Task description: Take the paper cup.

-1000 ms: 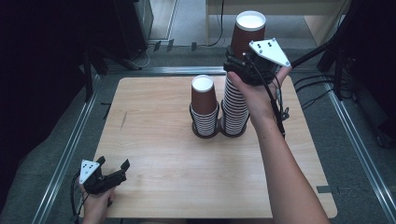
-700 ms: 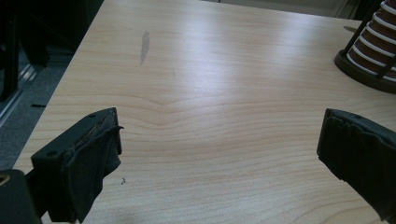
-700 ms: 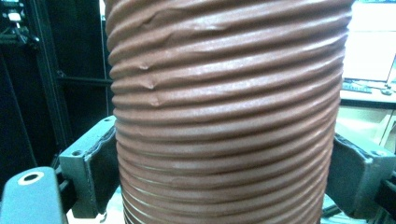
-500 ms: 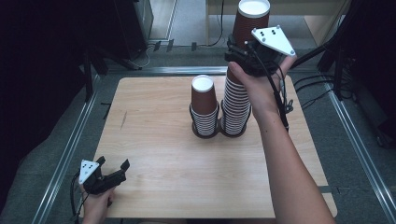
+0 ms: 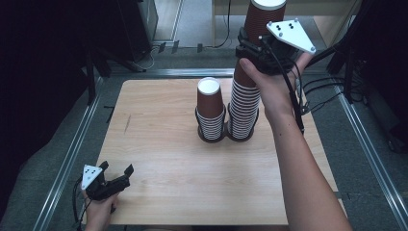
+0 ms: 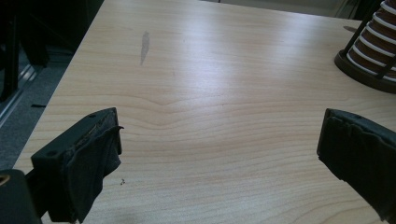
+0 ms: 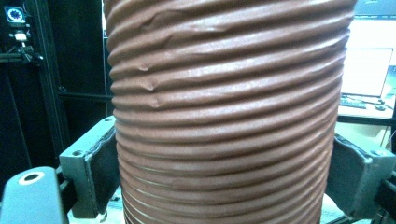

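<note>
Paper cup stack point(image 5: 245, 103), far right on the table point(image 5: 159, 159): light, thin-walled, crushable. Right gripper point(image 5: 262, 45) clamps its upper section; grip mid-wall gently. Left gripper point(image 5: 115, 180) rests open, near left, holding nothing.

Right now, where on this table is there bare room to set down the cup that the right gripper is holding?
The wooden table is bare across its left half, from the left gripper at the near left corner up to the far edge, and along the near middle. It is crowded at the far centre, where the short cup stack and tall cup stack stand side by side under the right gripper.
</note>
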The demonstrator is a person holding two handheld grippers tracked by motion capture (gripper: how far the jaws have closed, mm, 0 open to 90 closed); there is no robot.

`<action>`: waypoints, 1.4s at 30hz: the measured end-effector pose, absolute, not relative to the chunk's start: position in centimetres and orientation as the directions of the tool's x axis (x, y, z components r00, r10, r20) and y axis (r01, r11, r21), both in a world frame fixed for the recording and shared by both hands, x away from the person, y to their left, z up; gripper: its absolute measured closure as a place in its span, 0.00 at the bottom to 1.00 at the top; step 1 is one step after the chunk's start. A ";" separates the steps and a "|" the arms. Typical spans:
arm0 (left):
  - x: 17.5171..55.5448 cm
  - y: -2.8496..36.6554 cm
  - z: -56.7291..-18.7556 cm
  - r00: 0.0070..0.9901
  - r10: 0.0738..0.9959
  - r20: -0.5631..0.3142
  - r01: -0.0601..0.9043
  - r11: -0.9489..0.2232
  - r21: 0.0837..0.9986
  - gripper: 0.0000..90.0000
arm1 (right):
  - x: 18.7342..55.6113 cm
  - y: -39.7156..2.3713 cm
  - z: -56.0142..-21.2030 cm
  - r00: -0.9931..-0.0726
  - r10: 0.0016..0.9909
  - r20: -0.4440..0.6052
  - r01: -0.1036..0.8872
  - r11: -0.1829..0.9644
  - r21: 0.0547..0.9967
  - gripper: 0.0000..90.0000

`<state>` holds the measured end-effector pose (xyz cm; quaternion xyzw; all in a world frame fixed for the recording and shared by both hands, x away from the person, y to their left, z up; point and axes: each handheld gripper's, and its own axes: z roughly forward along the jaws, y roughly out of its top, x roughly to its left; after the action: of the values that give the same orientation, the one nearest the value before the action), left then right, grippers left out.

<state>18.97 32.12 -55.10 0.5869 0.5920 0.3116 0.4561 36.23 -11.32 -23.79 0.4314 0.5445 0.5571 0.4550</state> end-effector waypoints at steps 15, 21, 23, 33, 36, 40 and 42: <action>19.0 32.1 -55.1 0.105 0.980 -0.171 0.410 0.114 0.905 0.00 | 33.2 -12.5 -22.7 -0.230 0.972 -0.043 -0.077 0.026 0.997 0.13; 19.0 32.1 -55.1 0.103 0.980 -0.171 0.411 0.114 0.904 0.00 | 31.7 -13.6 -23.1 -0.233 0.970 -0.064 -0.077 0.047 0.996 0.13; 19.0 32.1 -55.1 0.103 0.980 -0.170 0.411 0.114 0.905 0.00 | 31.2 -14.0 -23.3 -0.235 0.970 -0.063 -0.076 0.047 0.996 0.13; 19.0 32.0 -55.1 0.102 0.981 -0.163 0.413 0.107 0.904 0.00 | 28.6 -15.9 -25.1 -0.237 0.969 -0.074 -0.066 0.060 0.996 0.13; 19.0 32.0 -55.1 0.100 0.982 -0.160 0.412 0.105 0.905 0.00 | 28.3 -16.1 -25.5 -0.230 0.970 -0.079 -0.057 0.067 0.996 0.13; 19.0 31.9 -55.1 0.098 0.983 -0.154 0.413 0.101 0.905 0.00 | 27.7 -16.5 -26.6 -0.218 0.971 -0.102 -0.047 0.094 0.994 0.13; 19.0 31.9 -55.1 0.096 0.983 -0.154 0.414 0.101 0.905 0.00 | 27.4 -16.8 -27.3 -0.220 0.971 -0.097 -0.034 0.092 0.995 0.13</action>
<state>19.01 31.90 -55.10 0.5901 0.5920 0.3183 0.4472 27.40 -16.82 -27.27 0.4110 0.5699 0.5340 0.4702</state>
